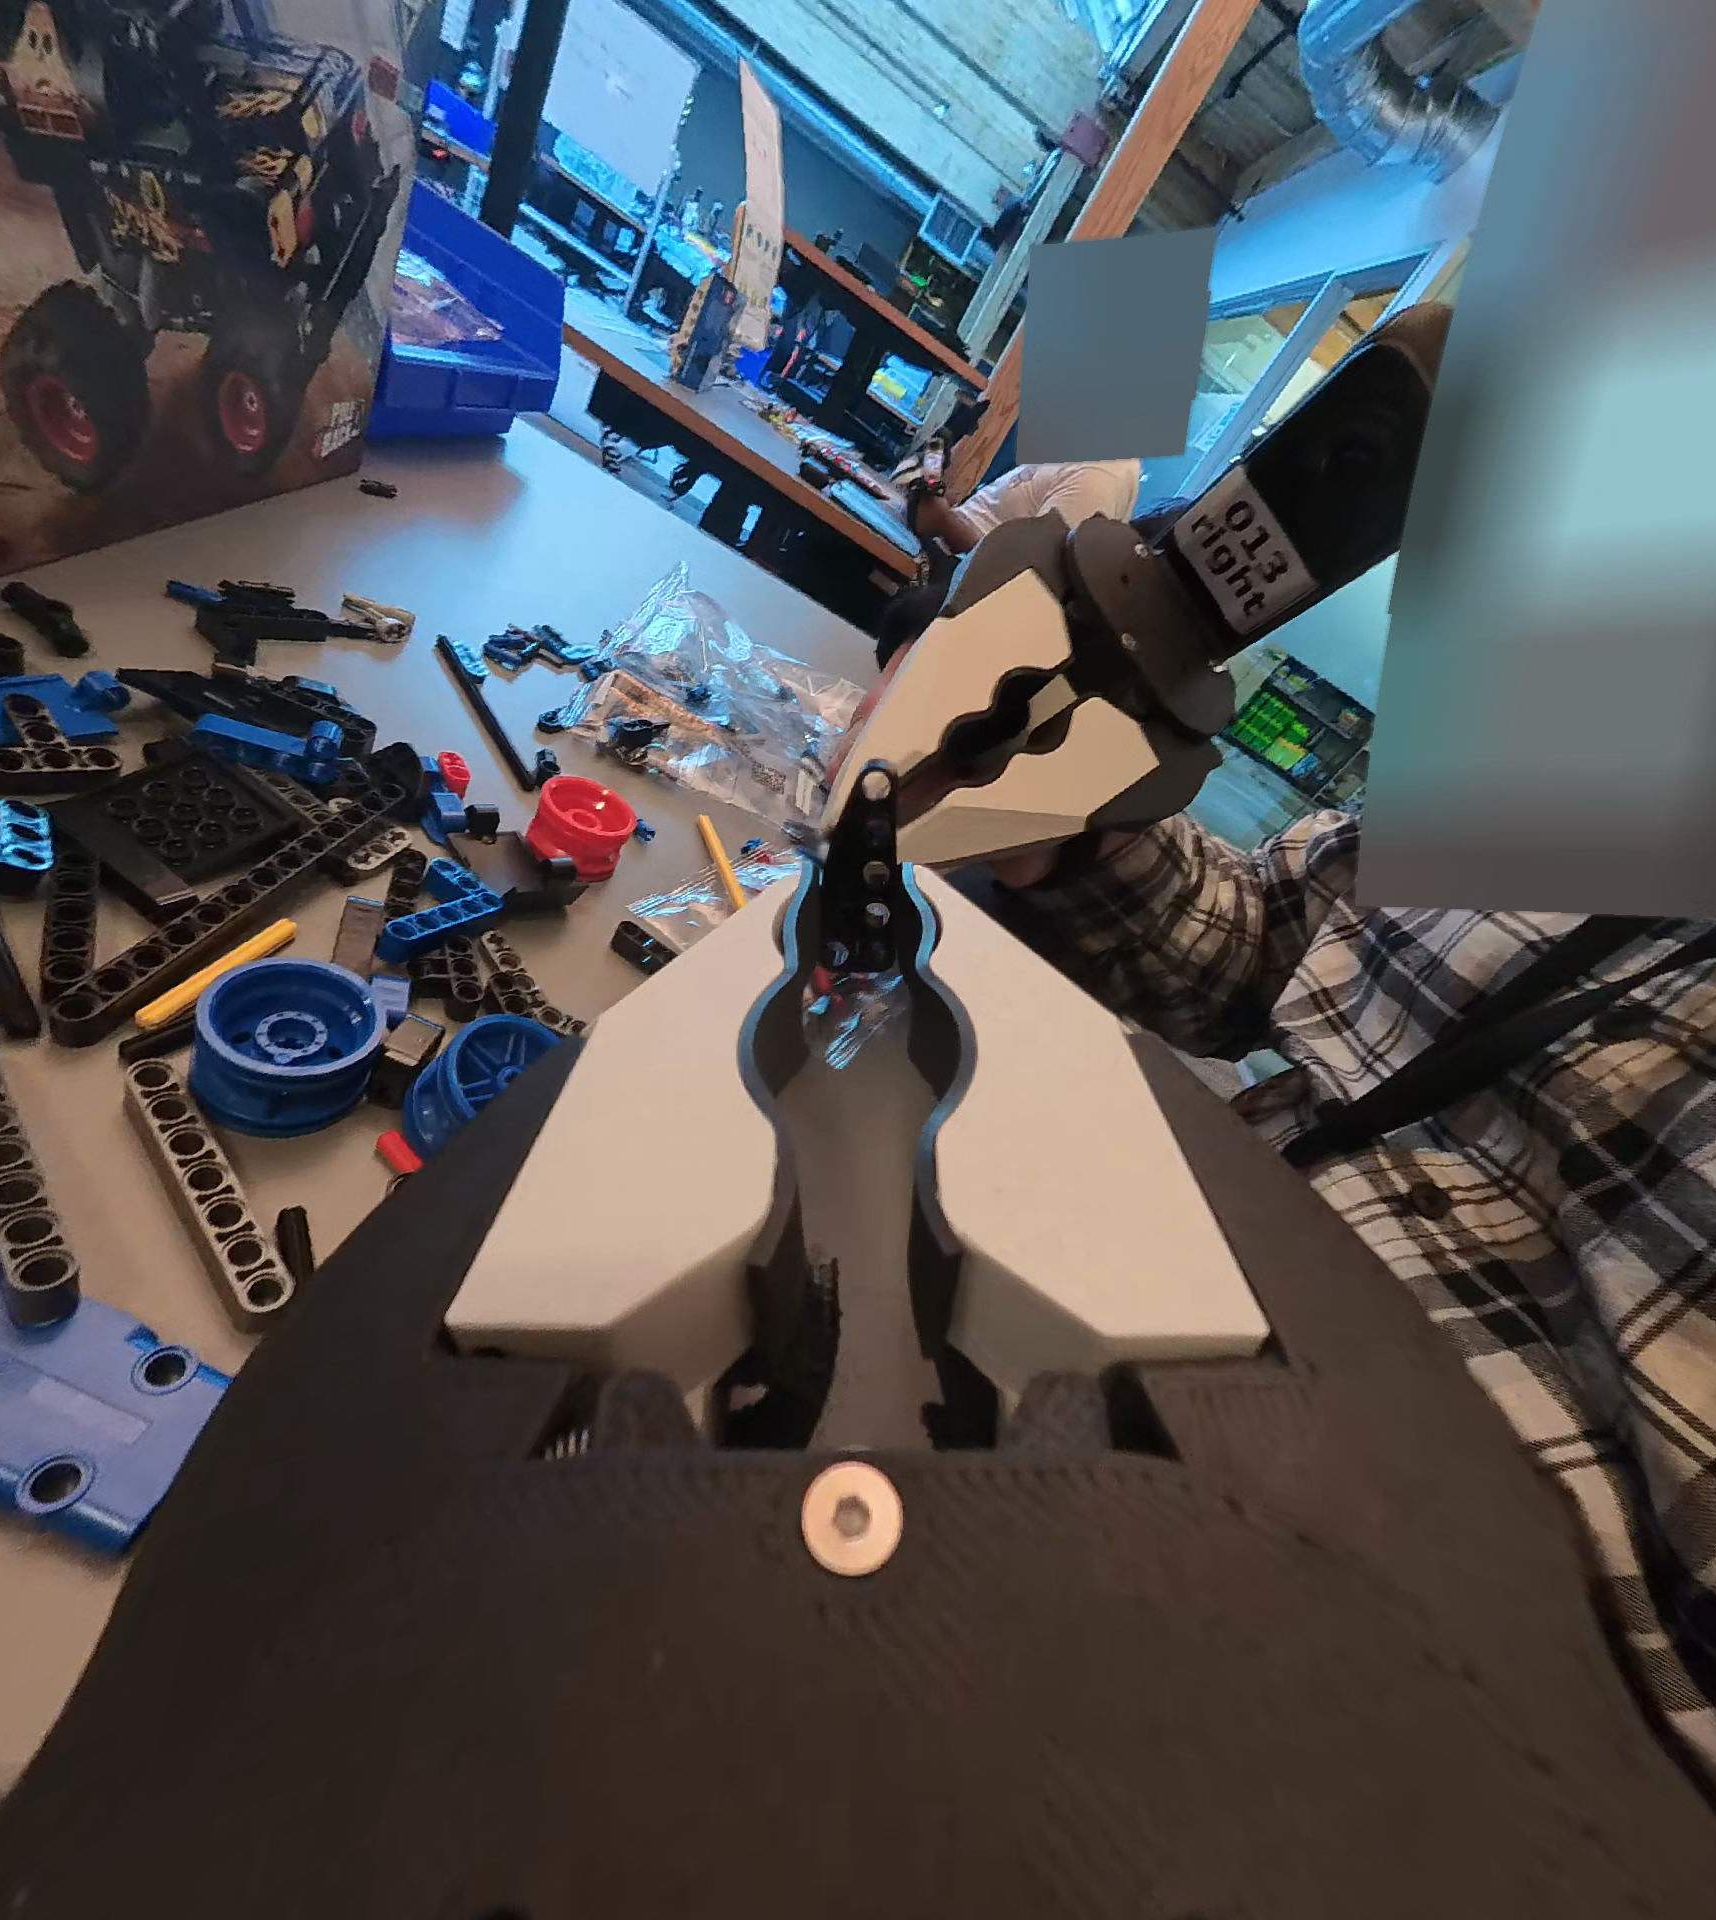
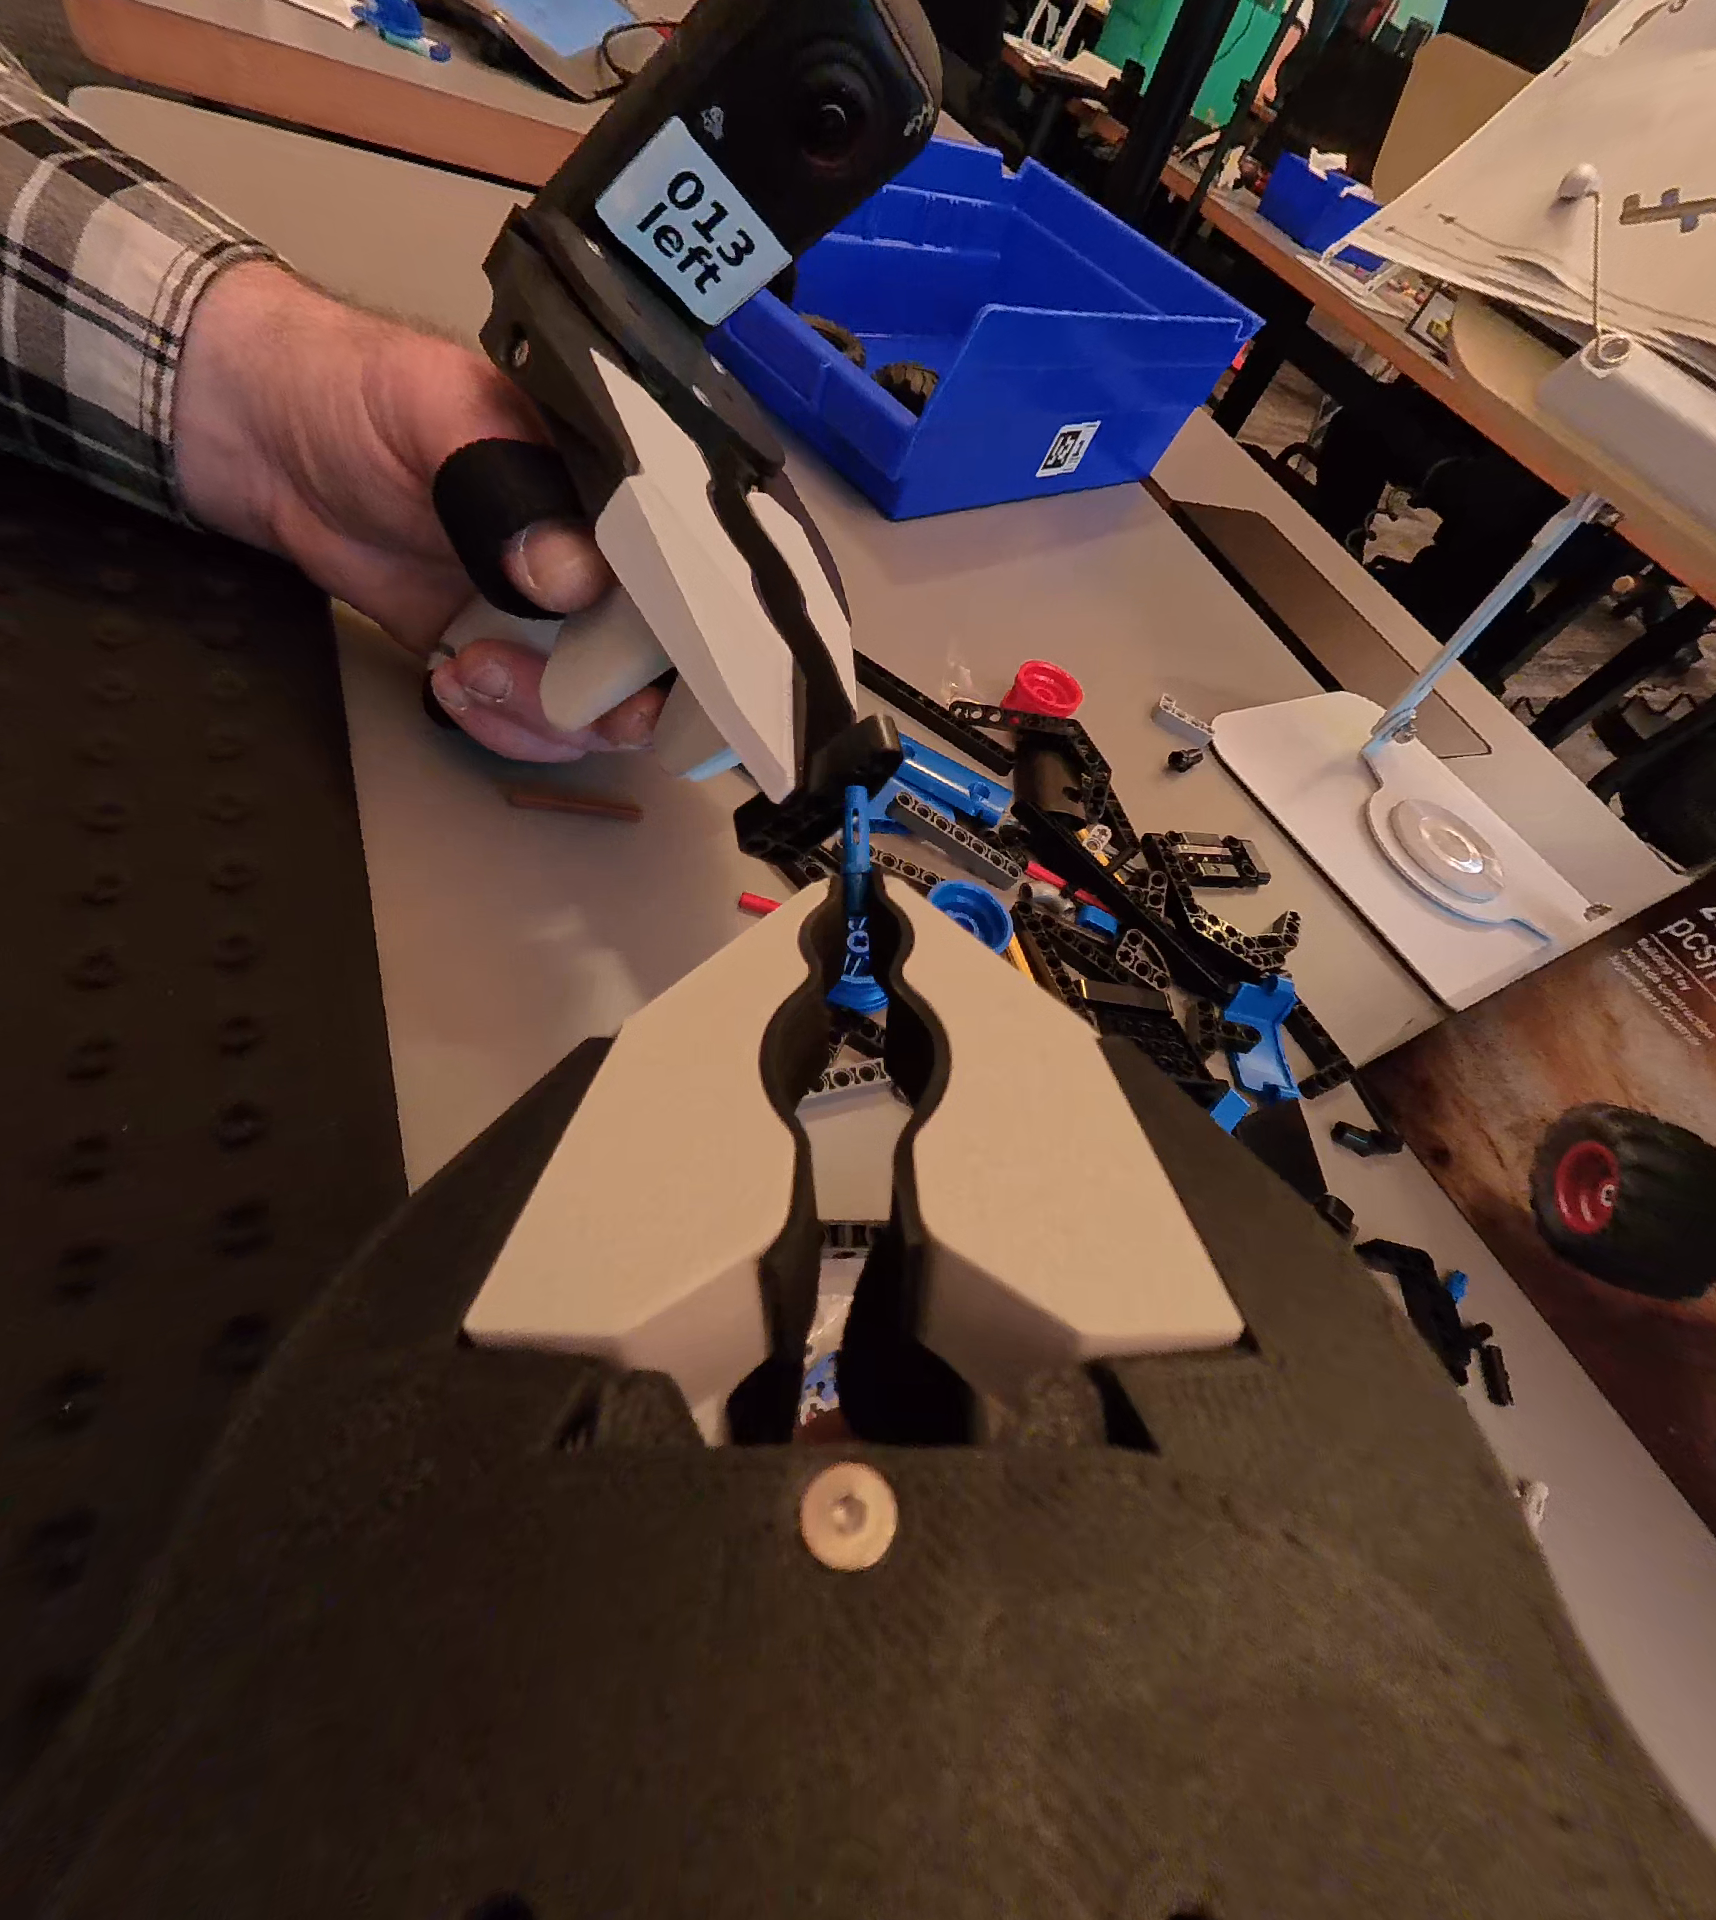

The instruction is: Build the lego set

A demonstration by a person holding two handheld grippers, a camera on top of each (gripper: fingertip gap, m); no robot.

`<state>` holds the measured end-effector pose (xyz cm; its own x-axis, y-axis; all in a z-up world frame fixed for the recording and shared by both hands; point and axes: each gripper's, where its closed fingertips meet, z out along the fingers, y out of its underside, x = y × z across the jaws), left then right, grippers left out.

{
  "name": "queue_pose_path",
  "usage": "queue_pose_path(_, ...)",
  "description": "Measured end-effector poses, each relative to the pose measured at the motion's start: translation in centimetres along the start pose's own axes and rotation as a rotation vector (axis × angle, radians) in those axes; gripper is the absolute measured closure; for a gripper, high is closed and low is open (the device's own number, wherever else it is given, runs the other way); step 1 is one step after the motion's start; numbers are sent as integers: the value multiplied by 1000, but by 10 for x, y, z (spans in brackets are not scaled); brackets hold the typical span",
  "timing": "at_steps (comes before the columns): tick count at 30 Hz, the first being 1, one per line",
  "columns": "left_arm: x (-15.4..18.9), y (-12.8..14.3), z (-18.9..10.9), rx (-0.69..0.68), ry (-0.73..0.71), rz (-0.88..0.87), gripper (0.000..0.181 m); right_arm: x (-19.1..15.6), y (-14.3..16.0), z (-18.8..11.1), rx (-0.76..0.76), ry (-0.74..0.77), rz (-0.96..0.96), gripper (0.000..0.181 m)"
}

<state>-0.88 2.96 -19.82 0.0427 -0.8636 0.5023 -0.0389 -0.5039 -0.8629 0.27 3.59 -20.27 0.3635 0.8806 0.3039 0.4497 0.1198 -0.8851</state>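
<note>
My left gripper [image 1: 859, 883] is shut on a short black beam with holes [image 1: 866, 831], which stands up out of its tips. My right gripper [image 2: 859, 899] is shut on a thin blue pin [image 2: 856, 862] that points forward out of its tips. In the right wrist view the blue pin's end meets the black beam [image 2: 818, 795] held by the left gripper [image 2: 800, 777]. In the left wrist view the right gripper [image 1: 838, 821] comes in from the upper right, with its tips right at the top of the beam. Both are held above the table.
Loose black and blue beams [image 1: 210, 914], blue wheel hubs [image 1: 285, 1042], a red hub [image 1: 579, 826] and clear bags [image 1: 719, 696] cover the grey table [image 1: 480, 540]. The set's box [image 1: 137, 260] and a blue bin [image 2: 989, 343] stand behind. A white stand base [image 2: 1394, 831] sits to the right. Less than 4 cm separates the two grippers' tips.
</note>
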Motion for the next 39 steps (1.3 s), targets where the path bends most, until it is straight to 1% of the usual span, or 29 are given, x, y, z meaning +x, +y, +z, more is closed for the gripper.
queue_pose_path(18,0,9,6,-71,-52,111,169,-6,3,3,-20,-6,-48,180)
queue_pose_path(28,1,9,7,-65,-36,89,169,-4,4,2,-20,-3,-51,180)
queue_pose_path(33,0,8,6,-58,-32,77,169,-4,5,2,-35,12,-85,180)
queue_pose_path(39,-1,11,7,-83,-33,77,169,-5,8,3,-55,22,-121,180)
